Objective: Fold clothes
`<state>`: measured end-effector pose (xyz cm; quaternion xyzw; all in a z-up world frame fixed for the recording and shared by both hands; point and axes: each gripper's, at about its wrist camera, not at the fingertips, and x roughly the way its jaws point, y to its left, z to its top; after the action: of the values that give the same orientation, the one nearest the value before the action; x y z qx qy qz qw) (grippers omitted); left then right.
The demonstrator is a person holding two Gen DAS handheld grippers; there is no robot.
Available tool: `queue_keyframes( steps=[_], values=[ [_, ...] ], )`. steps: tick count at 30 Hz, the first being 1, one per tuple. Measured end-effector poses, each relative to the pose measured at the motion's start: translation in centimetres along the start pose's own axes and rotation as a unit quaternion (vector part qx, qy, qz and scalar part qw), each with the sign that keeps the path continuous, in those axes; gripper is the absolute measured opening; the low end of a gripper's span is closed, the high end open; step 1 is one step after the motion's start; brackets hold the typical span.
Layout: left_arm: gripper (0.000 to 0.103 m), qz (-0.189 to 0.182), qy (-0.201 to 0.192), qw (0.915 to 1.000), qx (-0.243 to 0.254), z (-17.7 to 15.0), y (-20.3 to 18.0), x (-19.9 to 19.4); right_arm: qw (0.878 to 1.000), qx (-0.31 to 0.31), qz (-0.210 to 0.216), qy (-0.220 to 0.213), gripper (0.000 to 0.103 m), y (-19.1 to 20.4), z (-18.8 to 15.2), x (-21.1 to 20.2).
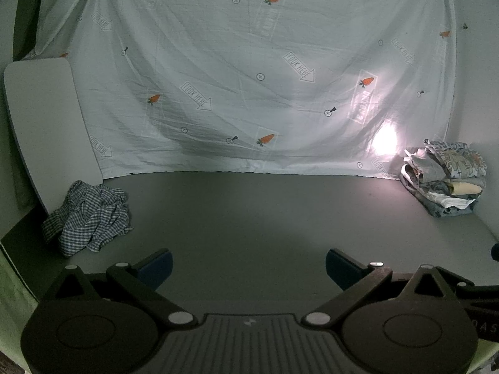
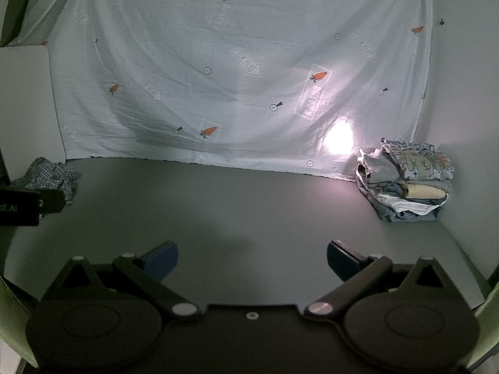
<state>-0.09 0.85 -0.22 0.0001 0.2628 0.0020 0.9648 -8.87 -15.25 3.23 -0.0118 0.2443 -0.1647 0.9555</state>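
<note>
The sheet hangs as a backdrop. The table keeps its middle bare for folding. Folded stack sits far right; crumpled checked shirt far left. Left gripper and right gripper are spread wide, holding nothing.

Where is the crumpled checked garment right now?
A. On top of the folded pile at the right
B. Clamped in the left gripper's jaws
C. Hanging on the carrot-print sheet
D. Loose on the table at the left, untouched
D: the checked garment lies bunched on the table at the left, apart from the folded pile, and both the left gripper and right gripper are open and empty.
</note>
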Motion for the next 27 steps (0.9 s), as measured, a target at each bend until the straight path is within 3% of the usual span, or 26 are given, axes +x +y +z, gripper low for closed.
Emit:
queue_keyframes(
  steps=[15,27],
  values=[
    [0.103,0.002,0.003,1.0,-0.001,0.1,0.0,0.4,1.0,-0.001,-0.004,0.002,0.103,0.4,0.3,0.2],
    [0.103,0.004,0.022,0.9997,-0.004,0.7,-0.9,3.7,1.0,0.006,-0.013,0.002,0.103,-0.4,1.0,2.2]
  ],
)
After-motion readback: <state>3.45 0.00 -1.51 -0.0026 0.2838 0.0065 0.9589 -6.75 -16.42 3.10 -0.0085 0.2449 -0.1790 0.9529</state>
